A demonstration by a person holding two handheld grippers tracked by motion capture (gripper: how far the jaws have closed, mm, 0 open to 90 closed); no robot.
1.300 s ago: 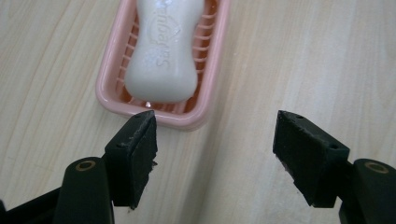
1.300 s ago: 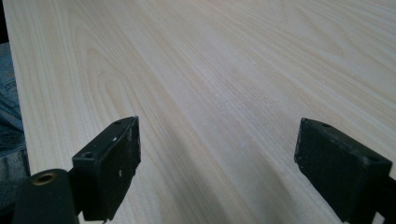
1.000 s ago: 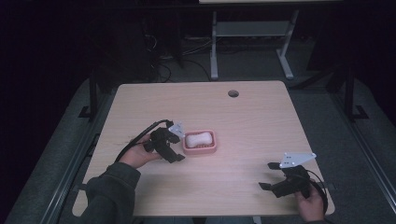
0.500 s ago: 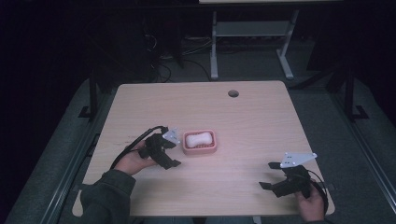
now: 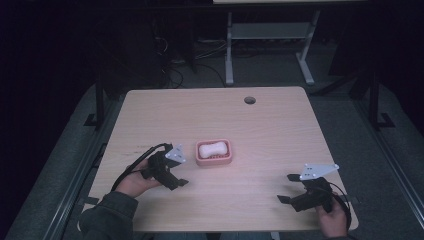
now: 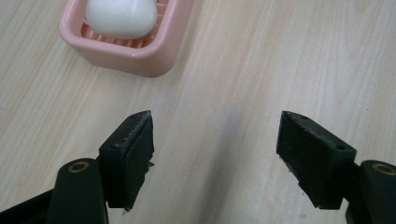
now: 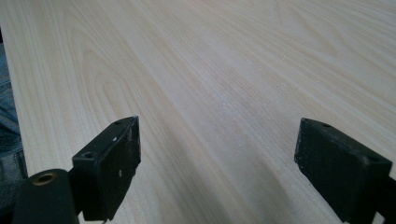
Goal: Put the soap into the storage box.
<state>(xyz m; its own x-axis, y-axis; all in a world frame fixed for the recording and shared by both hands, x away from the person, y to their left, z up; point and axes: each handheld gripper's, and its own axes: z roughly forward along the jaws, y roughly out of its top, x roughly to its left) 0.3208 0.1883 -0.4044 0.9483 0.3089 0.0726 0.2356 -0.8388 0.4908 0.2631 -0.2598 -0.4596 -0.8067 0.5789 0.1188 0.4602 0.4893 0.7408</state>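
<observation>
Just beyond left claw (image 6: 215, 154), open w/ nothing between, sits soap (image 6: 121, 17) in dish (image 6: 135, 53).

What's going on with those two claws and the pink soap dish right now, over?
Left gripper open, jaws just widening, nothing between. Right gripper open, idle. White soap bar sits in pink plastic dish. Path clear.

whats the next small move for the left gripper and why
Probably keep backing the left gripper away toward the table edge: its jaws have just been opening and hold nothing, and the white soap already sits in the pink dish, apart from them.
</observation>
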